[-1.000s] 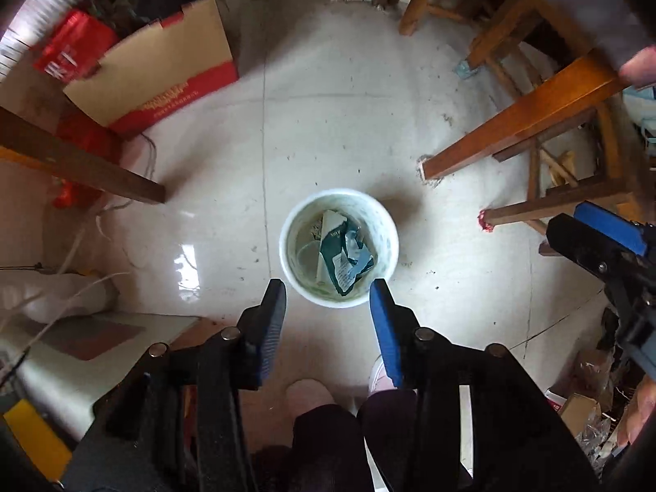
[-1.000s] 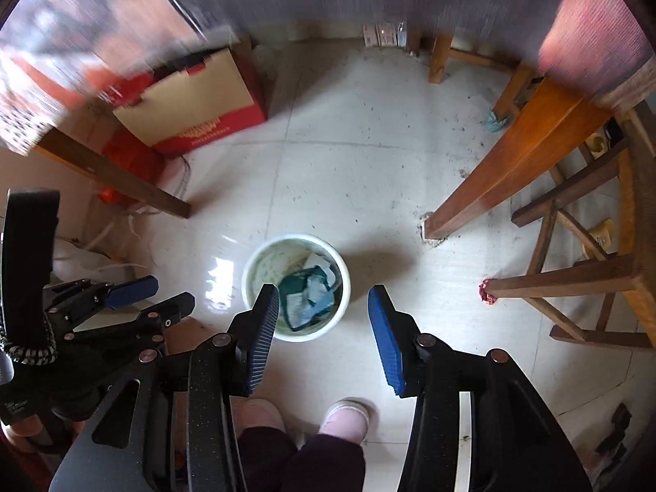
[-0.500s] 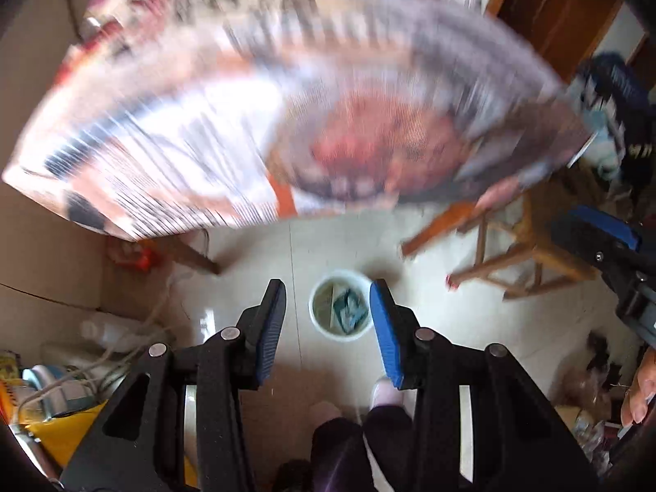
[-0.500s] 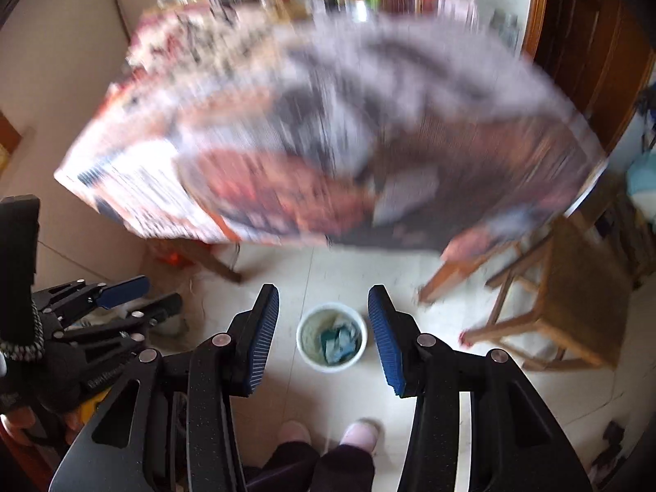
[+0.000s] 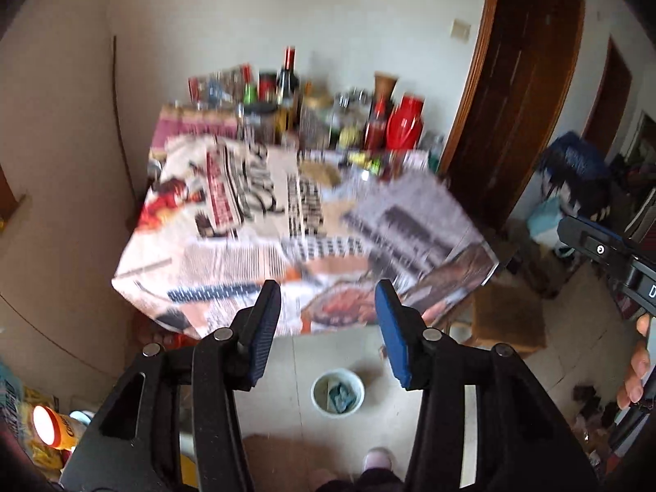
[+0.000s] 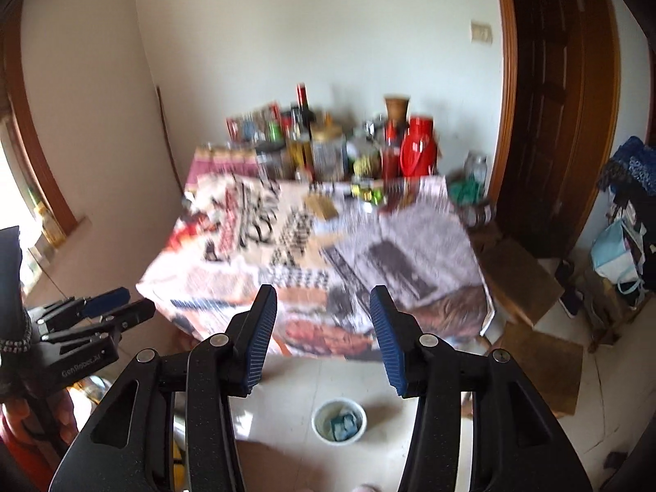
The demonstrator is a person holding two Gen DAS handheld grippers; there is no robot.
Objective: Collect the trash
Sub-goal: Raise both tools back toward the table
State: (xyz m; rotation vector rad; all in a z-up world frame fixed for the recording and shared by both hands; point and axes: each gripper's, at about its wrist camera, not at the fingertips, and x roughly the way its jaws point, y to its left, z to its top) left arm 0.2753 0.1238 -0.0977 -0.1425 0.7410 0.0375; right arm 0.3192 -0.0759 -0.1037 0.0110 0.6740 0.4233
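A white trash bucket (image 5: 337,395) stands on the tiled floor far below, with teal and white wrappers (image 5: 340,396) inside; it also shows in the right wrist view (image 6: 338,420). My left gripper (image 5: 328,328) is open and empty, high above the bucket, facing a table covered with newspaper (image 5: 262,242). My right gripper (image 6: 324,334) is open and empty at about the same height. The left gripper also shows at the left of the right wrist view (image 6: 110,307). Small yellow-green items (image 6: 367,192) lie near the table's far side, blurred.
Bottles, jars and a red thermos (image 6: 418,151) crowd the back of the table (image 6: 410,254). Wooden stools (image 6: 520,283) stand to its right, a dark door (image 6: 553,123) behind. Snack bags (image 5: 49,430) lie at lower left.
Both grippers rose well above the bucket and tilted up, so the table top and wall came into view. The bucket now looks small and far. Both stayed open.
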